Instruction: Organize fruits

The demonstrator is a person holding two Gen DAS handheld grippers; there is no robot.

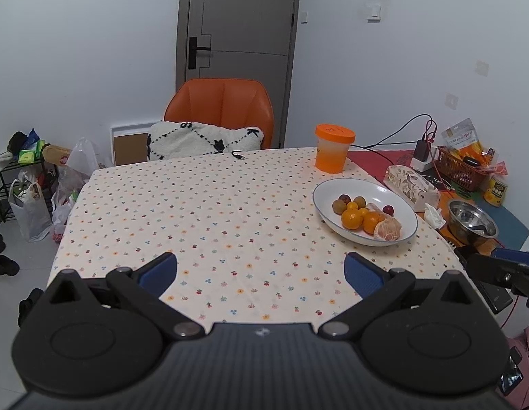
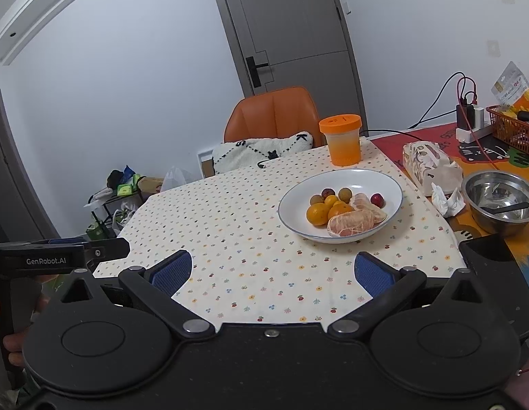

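A white plate (image 1: 397,201) (image 2: 366,179) sits on the right part of the dotted tablecloth. It holds several fruits: oranges (image 1: 351,219) (image 2: 316,214), a peeled citrus (image 1: 387,229) (image 2: 351,223), small brown fruits (image 1: 339,206) (image 2: 345,194) and a red one (image 1: 388,209) (image 2: 377,199). My left gripper (image 1: 261,271) is open and empty above the near tablecloth, left of the plate. My right gripper (image 2: 273,271) is open and empty, just in front of the plate. Each gripper shows at the edge of the other's view.
An orange-lidded cup (image 1: 333,153) (image 2: 343,140) stands behind the plate. A tissue pack (image 1: 411,184) (image 2: 428,167), a steel bowl (image 1: 472,220) (image 2: 500,201), a brown basket (image 1: 462,167) and cables lie to the right. An orange chair (image 1: 220,106) stands at the far edge.
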